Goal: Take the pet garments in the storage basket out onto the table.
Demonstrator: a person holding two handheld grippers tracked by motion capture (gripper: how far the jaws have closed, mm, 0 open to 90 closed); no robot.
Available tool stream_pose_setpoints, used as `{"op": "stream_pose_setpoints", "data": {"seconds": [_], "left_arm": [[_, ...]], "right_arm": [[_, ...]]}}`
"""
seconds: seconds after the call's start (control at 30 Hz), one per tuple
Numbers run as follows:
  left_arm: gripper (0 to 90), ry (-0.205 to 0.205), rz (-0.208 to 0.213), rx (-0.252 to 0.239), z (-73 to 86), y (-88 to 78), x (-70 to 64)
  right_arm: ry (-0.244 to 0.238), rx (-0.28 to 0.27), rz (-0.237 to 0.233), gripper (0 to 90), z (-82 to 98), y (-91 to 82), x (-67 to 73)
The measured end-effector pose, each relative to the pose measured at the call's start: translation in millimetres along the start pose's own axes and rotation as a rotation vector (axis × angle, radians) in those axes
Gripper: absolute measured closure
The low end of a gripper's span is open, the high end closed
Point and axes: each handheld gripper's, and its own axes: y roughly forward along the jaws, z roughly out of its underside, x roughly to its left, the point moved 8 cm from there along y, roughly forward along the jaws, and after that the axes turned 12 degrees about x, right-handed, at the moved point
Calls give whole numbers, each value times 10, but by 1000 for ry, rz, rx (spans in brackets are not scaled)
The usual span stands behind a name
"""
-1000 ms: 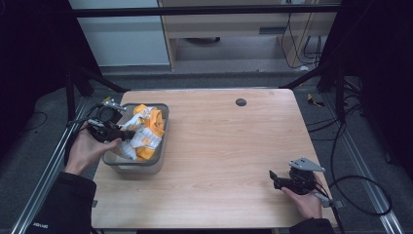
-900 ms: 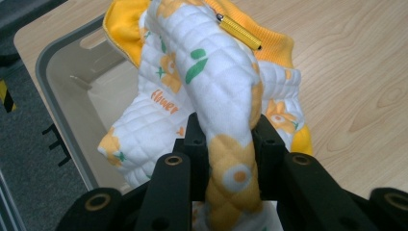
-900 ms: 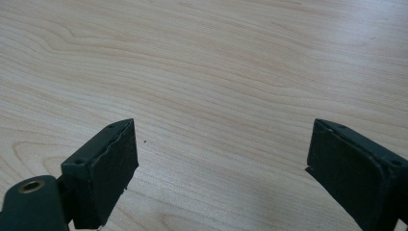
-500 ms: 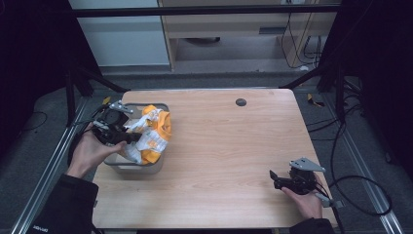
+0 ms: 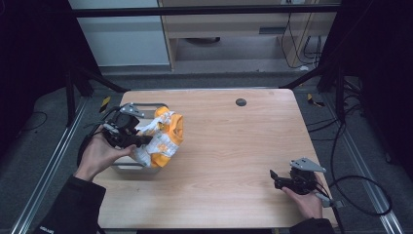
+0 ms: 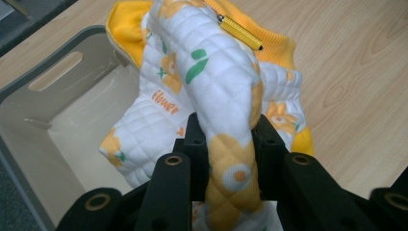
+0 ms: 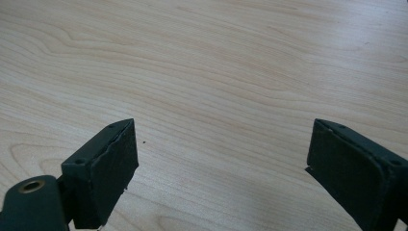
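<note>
A quilted white and orange garment with flower prints hangs over the right rim of a grey bin at the table's left side. My left gripper is shut on a fold of that garment, and its jaws pinch the cloth from both sides. A yellow zip pull lies on top of the cloth. Inside, the grey bin shows a bare floor under the lifted cloth. My right gripper rests low at the table's front right, jaws wide apart over bare wood.
The wooden table has a small dark round hole near its far edge. Cables lie on the floor at the right. A metal frame runs along the table's left side.
My left gripper has carried the garment up and to the right, out of the bin and over its right rim. The right gripper has stayed put.
</note>
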Motion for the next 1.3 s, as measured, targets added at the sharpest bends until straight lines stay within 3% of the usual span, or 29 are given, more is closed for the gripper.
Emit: {"op": "stream_pose_setpoints", "data": {"seconds": [1.3], "left_arm": [[724,203,96,32,-395,393,-696]], "right_arm": [[7,-13,7,106,-12,-10,-37]]}}
